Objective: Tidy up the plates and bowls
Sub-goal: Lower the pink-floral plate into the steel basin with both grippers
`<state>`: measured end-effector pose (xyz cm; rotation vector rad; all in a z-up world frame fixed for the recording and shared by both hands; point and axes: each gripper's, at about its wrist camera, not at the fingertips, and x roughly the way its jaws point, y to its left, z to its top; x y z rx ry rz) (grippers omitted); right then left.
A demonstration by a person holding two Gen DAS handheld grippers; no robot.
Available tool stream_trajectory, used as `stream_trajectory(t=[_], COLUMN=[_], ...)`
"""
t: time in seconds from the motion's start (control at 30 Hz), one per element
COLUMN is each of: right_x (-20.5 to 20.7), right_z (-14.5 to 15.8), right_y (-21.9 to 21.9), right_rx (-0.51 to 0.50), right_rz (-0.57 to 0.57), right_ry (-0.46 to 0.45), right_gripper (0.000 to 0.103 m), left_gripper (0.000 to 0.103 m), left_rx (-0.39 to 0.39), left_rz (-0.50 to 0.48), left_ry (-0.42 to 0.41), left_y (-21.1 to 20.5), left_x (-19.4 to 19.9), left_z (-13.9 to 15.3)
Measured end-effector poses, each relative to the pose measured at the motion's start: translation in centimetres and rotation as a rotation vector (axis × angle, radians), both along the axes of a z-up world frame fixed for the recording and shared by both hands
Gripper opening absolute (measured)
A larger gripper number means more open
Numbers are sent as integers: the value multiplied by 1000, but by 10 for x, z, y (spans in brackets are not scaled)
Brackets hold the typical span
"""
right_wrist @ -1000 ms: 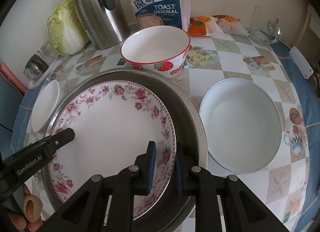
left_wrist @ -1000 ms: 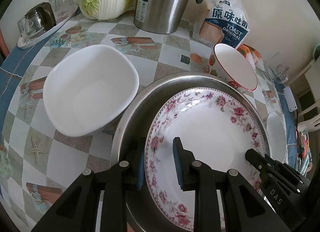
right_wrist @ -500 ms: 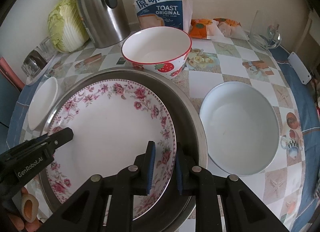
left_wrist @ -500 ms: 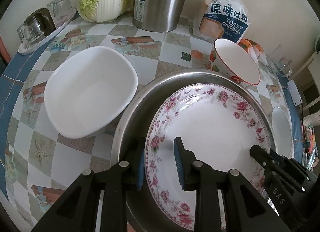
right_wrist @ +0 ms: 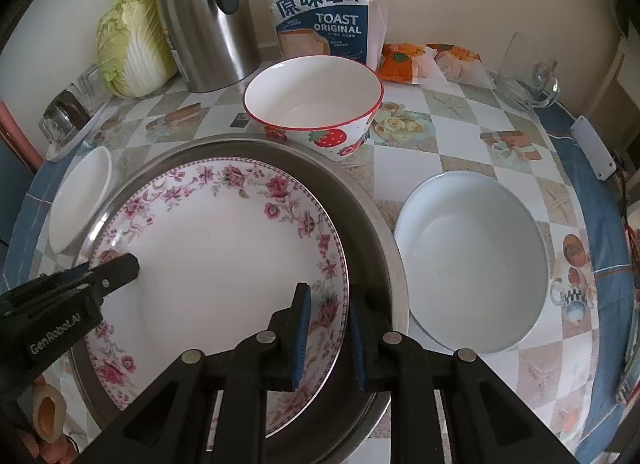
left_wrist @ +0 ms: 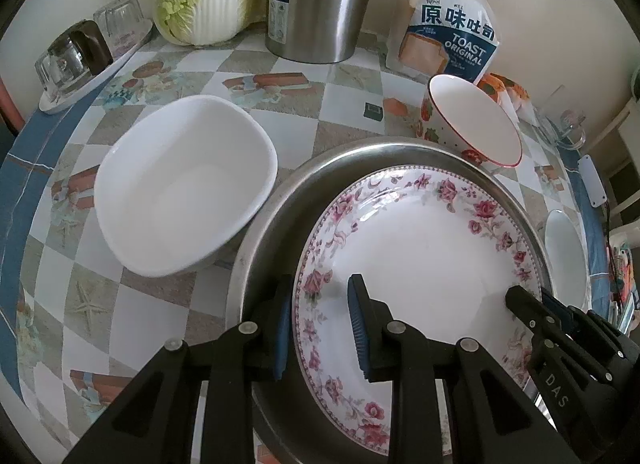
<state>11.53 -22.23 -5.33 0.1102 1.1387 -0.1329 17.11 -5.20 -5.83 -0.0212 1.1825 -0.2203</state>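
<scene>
Here the white plate (left_wrist: 420,264) with pink rose border sits in a steel basin (right_wrist: 376,232), both grippers' fingers clamped on its rim.

You've got the plate (right_wrist: 224,264) lying in the metal basin (right_wrist: 372,232); one bowl (left_wrist: 180,187) left of it, another bowl (right_wrist: 472,260) right, strawberry bowl (right_wrist: 316,103) behind, kettle (right_wrist: 204,19) and toast bag (right_wrist: 324,23) farther back.

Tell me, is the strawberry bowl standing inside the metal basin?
No, in the right wrist view the strawberry bowl stands on the table behind the metal basin.
</scene>
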Motion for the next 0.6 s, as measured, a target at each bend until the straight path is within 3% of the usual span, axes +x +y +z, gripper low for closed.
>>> stream_trajectory(t=[0.6], right_x=[-4], right_z=[35], right_y=[4], right_rx=[-68], right_rz=[8], right_ry=[-72], right_gripper=[22], left_gripper=[34], left_rx=[35], left_rz=[-35], left_ry=[-77], left_y=[-4], left_x=[-11], left_z=[29])
